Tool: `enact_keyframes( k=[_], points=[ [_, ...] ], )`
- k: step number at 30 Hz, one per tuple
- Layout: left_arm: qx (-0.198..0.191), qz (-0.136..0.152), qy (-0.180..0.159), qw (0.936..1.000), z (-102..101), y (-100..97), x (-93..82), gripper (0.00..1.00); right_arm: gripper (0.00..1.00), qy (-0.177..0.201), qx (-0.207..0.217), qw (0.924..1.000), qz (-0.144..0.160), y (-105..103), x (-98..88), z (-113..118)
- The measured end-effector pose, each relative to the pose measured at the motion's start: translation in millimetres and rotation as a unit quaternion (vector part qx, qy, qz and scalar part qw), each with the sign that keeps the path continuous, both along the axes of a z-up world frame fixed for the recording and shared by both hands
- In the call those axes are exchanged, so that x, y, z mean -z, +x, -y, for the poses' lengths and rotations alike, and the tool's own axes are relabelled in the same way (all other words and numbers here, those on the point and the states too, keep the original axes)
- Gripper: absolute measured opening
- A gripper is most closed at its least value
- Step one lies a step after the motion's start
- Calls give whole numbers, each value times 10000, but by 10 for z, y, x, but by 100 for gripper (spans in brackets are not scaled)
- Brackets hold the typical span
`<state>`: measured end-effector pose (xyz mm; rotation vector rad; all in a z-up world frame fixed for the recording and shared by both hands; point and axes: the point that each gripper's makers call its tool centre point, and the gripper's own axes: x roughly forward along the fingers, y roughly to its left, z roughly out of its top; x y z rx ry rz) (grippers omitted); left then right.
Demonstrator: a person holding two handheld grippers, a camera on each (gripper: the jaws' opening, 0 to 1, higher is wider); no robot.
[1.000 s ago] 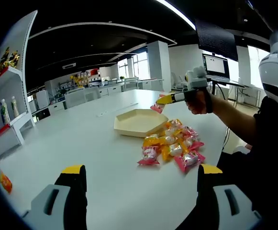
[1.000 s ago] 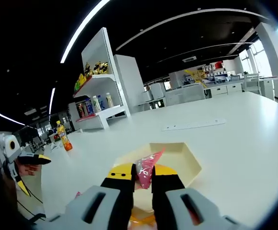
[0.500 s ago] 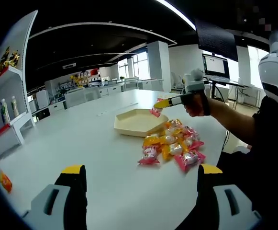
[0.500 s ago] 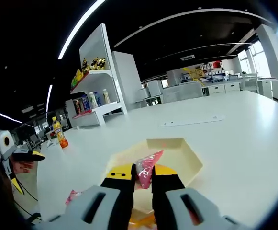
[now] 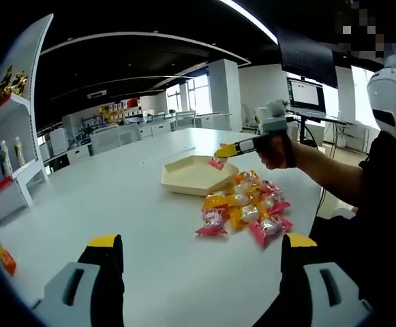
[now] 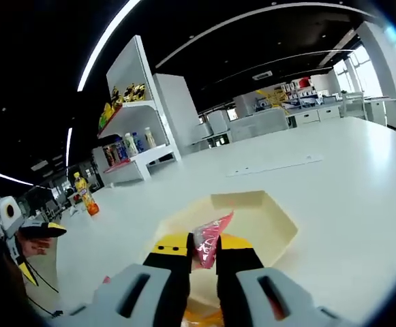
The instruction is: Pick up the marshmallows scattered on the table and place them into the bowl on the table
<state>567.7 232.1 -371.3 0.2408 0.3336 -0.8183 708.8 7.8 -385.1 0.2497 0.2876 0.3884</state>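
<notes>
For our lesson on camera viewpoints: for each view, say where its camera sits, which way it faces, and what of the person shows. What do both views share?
Left gripper view: rides the open left tool, low over the table, facing the sweets; an arm shows.
Right gripper view: rides the right tool, shut on a pink sweet, looking down at the bowl.
Shared: bowl, table, pink sweet, right tool.

- The left gripper view looks from low over the near edge of the table point(image 5: 116, 197), across it toward the bowl point(image 5: 192, 176) and the candy pile point(image 5: 247, 208), both some way off.
- The right gripper view sits close above the bowl point(image 6: 266, 221), looking down into it and on toward the shelves point(image 6: 133, 146).
- Both views share the bowl and the tabletop around it.
</notes>
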Motion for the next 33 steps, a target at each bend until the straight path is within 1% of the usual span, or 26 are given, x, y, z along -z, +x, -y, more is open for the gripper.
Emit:
enact_keyframes(
  k=[3,4,7,9,11,14,16,19,27,31,32,33],
  points=[
    [25,-23,10,10000,11,-11,12,95,12,-589,48,9981,199,15,26,29],
    [32,-24,13,10000,13,-13,12,95,12,-670,87,9975,197,16,43,34],
    [33,-3,24,10000,16,-14,0,95,12,-623,68,9979,149,12,61,25],
    [40,1,15,10000,18,-18,-8,95,12,-474,69,9988,103,7,65,13],
    [45,2,23,10000,13,-19,-9,95,12,-435,57,9990,99,3,64,0],
    [32,8,38,10000,3,-13,-9,95,13,-428,-4,9990,114,-10,63,-37],
    [32,7,31,10000,3,-15,-11,95,13,-433,-74,9988,197,-27,44,-68],
    [33,3,31,10000,4,-18,-5,95,13,-487,-102,9985,240,-40,40,-82],
    [37,43,23,10000,11,-60,-37,95,13,-474,-96,9985,251,-45,36,-60],
    [-6,28,11,10000,-2,-57,-17,95,13,-457,-102,9986,253,-42,27,-62],
    [-6,21,16,10000,-4,-58,-11,95,13,-412,-113,9988,243,-42,24,-68],
    [-5,17,14,10000,-3,-60,-8,95,13,-263,-114,9994,198,-47,15,-78]
  ],
)
